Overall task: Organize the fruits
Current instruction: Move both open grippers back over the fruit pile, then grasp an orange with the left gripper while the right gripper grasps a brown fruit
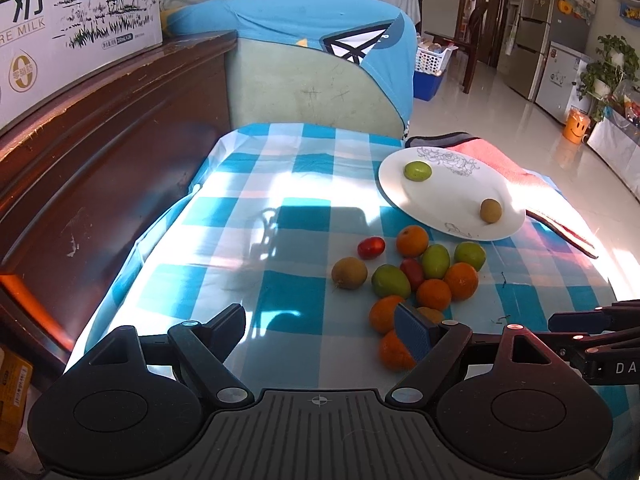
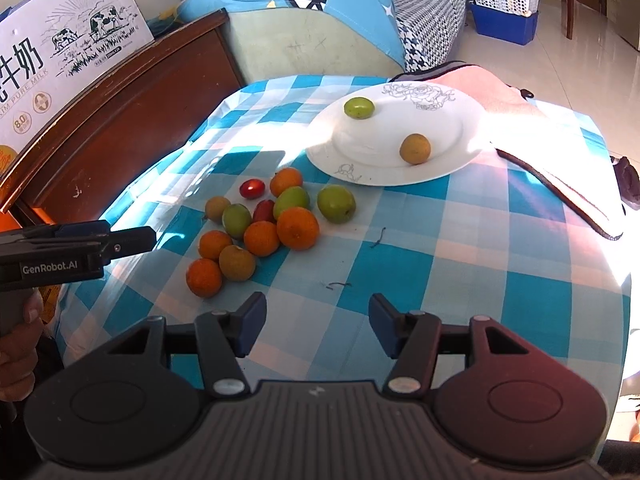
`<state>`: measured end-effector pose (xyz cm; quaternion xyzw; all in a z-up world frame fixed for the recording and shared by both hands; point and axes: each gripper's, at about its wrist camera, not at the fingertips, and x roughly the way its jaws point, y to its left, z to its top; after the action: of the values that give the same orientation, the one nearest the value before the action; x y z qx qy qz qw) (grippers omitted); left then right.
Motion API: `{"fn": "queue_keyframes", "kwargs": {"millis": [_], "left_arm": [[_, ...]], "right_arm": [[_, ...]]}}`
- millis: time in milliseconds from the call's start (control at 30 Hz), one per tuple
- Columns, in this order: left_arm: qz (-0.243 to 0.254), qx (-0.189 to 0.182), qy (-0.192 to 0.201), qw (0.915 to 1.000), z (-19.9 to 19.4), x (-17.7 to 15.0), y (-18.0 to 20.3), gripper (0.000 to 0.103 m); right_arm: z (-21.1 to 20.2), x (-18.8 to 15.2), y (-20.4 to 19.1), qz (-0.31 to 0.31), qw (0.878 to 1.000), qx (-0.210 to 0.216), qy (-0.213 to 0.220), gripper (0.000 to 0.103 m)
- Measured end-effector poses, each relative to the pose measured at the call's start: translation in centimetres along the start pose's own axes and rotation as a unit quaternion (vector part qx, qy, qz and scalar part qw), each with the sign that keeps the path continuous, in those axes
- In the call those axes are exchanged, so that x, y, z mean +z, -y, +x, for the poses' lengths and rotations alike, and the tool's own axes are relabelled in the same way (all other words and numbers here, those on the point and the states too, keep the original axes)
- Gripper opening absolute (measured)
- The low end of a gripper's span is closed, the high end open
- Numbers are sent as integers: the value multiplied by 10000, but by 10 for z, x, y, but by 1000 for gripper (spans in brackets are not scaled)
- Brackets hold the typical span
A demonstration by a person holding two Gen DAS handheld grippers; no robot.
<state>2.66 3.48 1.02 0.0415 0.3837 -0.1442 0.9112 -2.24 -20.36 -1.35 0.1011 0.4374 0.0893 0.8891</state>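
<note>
Both my grippers, left (image 1: pixel 320 328) and right (image 2: pixel 318 326), jaws released, empty. Fruit pile (image 2: pixel 260 228) ahead-left of right jaws; plate (image 2: pixel 448 160) beyond. Sorting barely begun. Next: straddle one fruit, clench.

A blue-and-white checked cloth (image 2: pixel 400 256) was seen under orange, green and red fruits (image 2: pixel 298 227); the white plate (image 2: pixel 384 168) was line-patterned with roses

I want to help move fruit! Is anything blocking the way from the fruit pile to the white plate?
Nothing visible does. Only bare checkered tablecloth lies between the fruit pile and the white plate, which has room beside its two fruits.
</note>
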Motion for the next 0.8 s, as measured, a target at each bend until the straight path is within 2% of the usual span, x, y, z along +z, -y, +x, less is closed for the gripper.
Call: {"fn": "queue_keyframes", "kwargs": {"millis": [67, 133, 300, 433, 600, 800], "left_arm": [[93, 43, -24, 9999, 0, -2, 1, 83], [98, 166, -71, 9998, 2, -3, 0, 83], [-173, 240, -111, 9995, 6, -3, -11, 81], [6, -17, -141, 9999, 5, -6, -5, 81], [456, -378, -178, 9981, 7, -12, 16, 80], [889, -568, -150, 9943, 15, -19, 37, 79]], "right_arm": [[2, -2, -3, -24, 10000, 75, -4, 56], [4, -3, -6, -92, 9998, 156, 33, 49], [12, -4, -18, -219, 9989, 418, 76, 43], [18, -2, -24, -425, 9983, 381, 126, 39], [20, 5, -8, 125, 9990, 404, 120, 36], [24, 9, -6, 329, 9978, 575, 79, 36]]}}
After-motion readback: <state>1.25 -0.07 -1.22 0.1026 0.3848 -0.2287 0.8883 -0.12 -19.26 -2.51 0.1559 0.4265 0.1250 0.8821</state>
